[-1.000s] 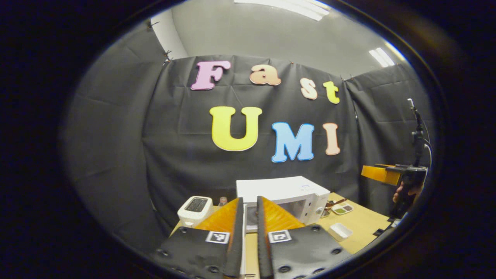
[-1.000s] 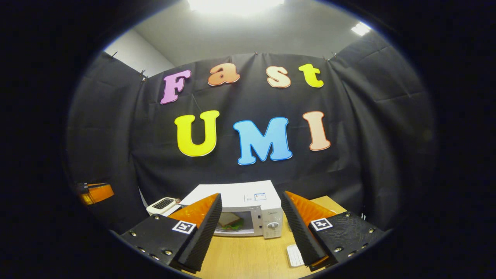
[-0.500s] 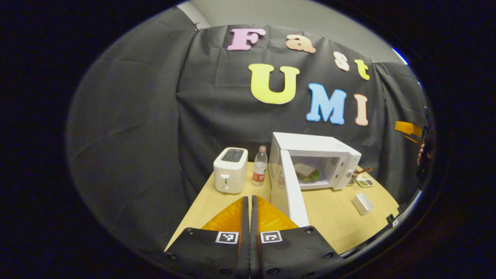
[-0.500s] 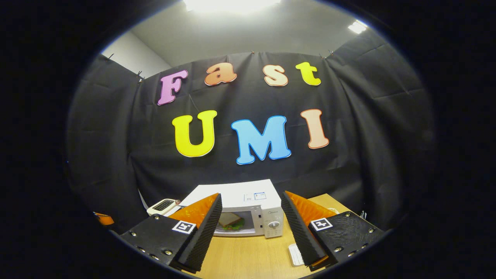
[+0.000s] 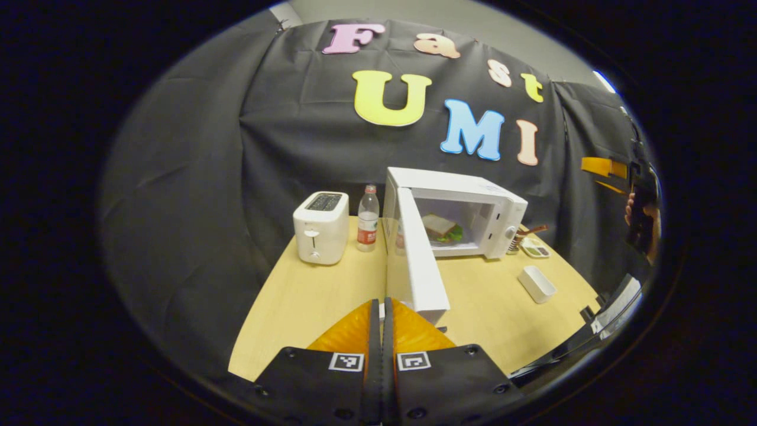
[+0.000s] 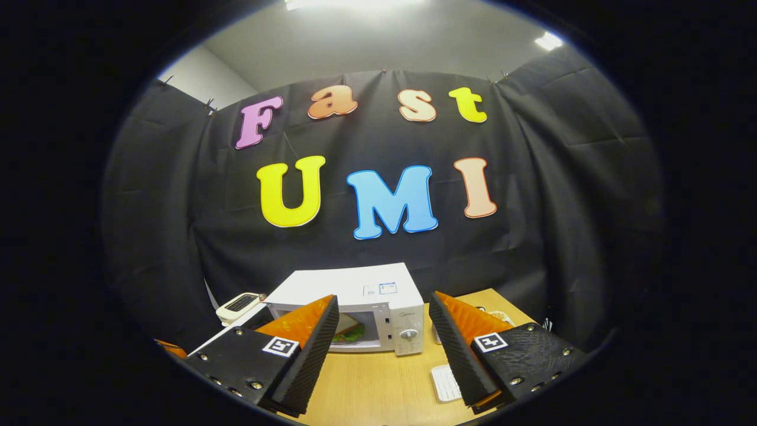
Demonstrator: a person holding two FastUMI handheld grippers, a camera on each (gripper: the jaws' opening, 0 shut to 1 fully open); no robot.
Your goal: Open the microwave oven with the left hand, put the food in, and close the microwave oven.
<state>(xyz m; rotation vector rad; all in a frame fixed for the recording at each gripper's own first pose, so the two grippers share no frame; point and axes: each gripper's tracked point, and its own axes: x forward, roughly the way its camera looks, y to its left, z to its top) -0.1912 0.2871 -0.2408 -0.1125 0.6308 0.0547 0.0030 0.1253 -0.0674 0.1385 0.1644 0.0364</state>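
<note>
**Left gripper drawn back, microwave door standing open**

Pulled farther back and higher than half a second ago, the left gripper (image 5: pixel 382 307) now looks down on more of the worktop (image 5: pixel 307 296), with its jaws pressed together and nothing between them. Just ahead of its tips stands the open door (image 5: pixel 417 260) of the microwave (image 5: pixel 467 210), swung out on its left-side hinge and seen nearly edge-on. Inside the oven cavity lies the sandwich (image 5: pixel 440 228), bread with green leaf showing beneath it.

To the left of the microwave a water bottle (image 5: pixel 368 219) stands upright, and beyond that a white toaster (image 5: pixel 321 228). To the right of the oven a small white dish (image 5: pixel 537 284) lies on the worktop, with a compartment tray (image 5: pixel 535 249) near the back edge. At the far right edge of the left gripper view a hand (image 5: pixel 641 216) holds the other gripper up in the air.

The right gripper (image 6: pixel 384 331) has its jaws wide apart and empty, well short of the microwave (image 6: pixel 361 302), which has sunk slightly lower in its view. The sandwich (image 6: pixel 349 332) shows through the opening.
</note>
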